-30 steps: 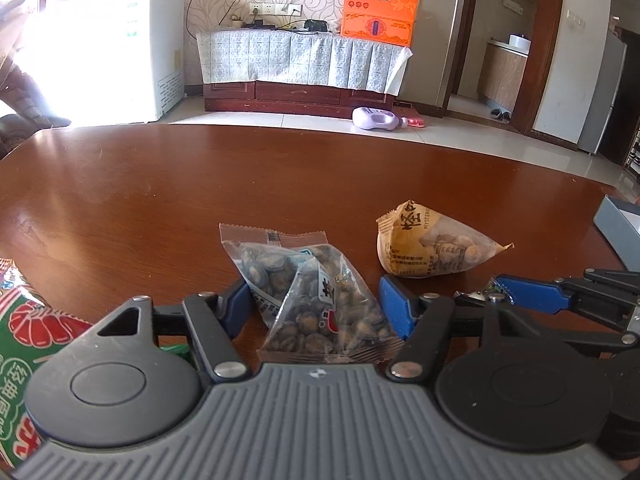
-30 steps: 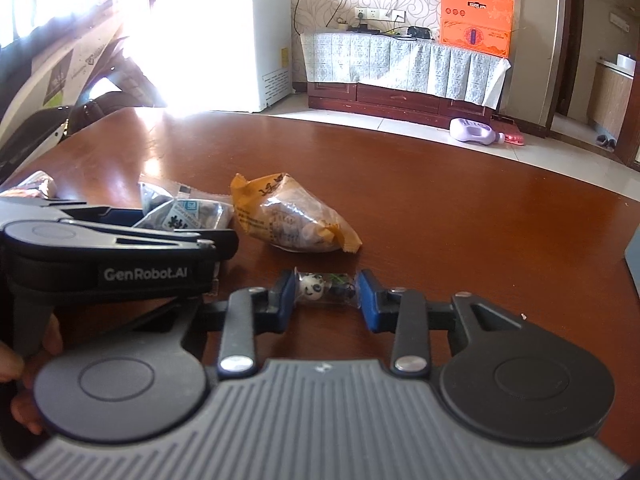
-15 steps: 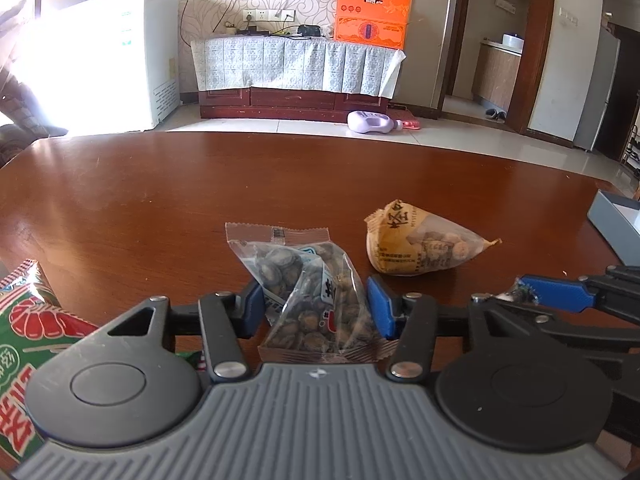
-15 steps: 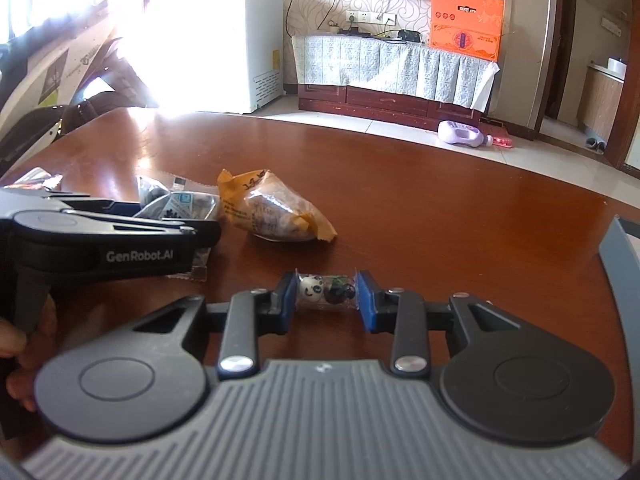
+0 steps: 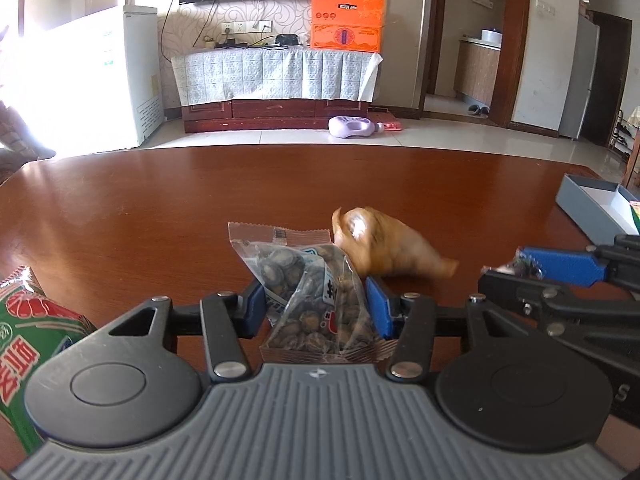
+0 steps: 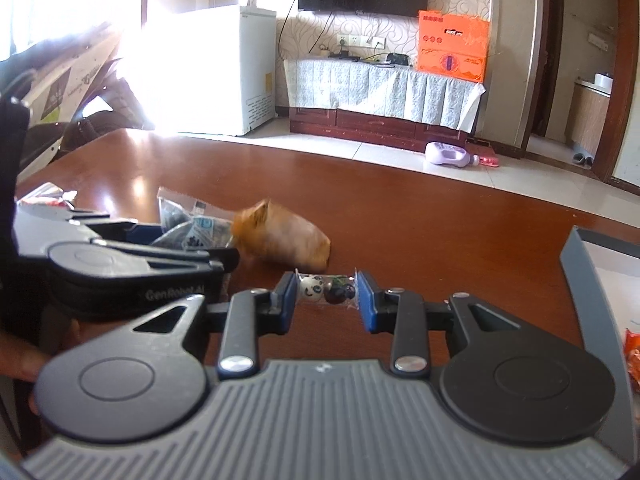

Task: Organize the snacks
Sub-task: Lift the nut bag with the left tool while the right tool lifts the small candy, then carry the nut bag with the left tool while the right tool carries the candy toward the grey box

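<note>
With my left tongs [image 5: 316, 308] clamped on the clear bag of nuts [image 5: 310, 300] and my right tongs [image 6: 326, 296] pinching a small panda candy [image 6: 326, 289] above the tabletop [image 5: 160, 208], I should carry both level toward the gray box [image 5: 592, 208] without brushing the orange packet [image 5: 384, 246].

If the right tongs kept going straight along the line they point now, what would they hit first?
Probably bare tabletop. The right tongs, shut on a small panda candy packet, point down past the orange snack bag, which lies left of that line; depth is unclear.
</note>
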A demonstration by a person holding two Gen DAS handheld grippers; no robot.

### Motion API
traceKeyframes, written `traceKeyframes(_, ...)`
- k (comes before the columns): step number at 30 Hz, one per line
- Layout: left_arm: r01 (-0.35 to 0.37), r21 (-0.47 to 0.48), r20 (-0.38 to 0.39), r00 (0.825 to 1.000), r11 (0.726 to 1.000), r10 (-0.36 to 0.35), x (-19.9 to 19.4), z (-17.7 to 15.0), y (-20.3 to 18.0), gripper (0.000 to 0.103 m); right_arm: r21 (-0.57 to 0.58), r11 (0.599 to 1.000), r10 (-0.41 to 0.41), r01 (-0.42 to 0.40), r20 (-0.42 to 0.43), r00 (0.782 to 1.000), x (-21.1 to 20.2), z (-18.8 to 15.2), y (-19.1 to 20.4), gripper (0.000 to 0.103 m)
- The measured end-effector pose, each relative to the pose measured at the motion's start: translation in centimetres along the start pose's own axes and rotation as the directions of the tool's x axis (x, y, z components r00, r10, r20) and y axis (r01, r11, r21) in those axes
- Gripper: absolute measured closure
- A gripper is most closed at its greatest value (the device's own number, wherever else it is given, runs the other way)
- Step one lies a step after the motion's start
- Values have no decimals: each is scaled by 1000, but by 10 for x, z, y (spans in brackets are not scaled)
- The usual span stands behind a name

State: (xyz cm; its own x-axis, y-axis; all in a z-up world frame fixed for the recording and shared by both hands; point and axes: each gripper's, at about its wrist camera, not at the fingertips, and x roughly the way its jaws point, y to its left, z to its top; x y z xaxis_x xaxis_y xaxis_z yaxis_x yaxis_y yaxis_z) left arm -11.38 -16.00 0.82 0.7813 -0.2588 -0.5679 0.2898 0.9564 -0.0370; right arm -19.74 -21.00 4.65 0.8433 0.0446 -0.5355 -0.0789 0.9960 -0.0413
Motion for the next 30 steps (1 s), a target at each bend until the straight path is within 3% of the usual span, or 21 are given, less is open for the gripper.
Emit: traceKeyframes(30, 18, 44, 64, 998, 999, -20, -83, -20, -16, 46, 25, 1000, -7, 6, 65, 998, -62, -10, -12, 68)
